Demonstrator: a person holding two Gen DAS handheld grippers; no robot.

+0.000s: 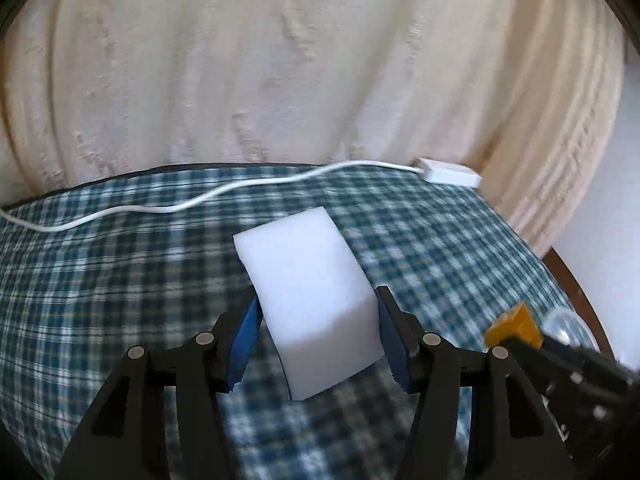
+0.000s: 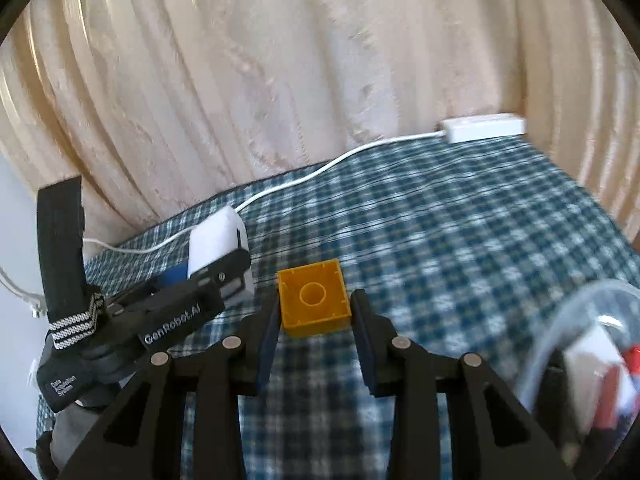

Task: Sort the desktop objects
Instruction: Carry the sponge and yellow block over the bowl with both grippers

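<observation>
White foam block point(image 1: 316, 300) sits between your left gripper point(image 1: 316, 336) pads, clamped at near end, far end poking forward above checked tablecloth point(image 1: 120, 280). Yellow toy brick point(image 2: 314, 298), hollow side up, pinched in your right gripper point(image 2: 314, 332). Both fingers closed on loads. Keep squeeze light on foam, wrists level; move brick toward clear container point(image 2: 592, 360) at your right, likely its bin. Count: 1 foam block, 1 brick, 1 container, 1 white cable point(image 1: 180, 204), 1 white adapter point(image 1: 448, 172).
</observation>
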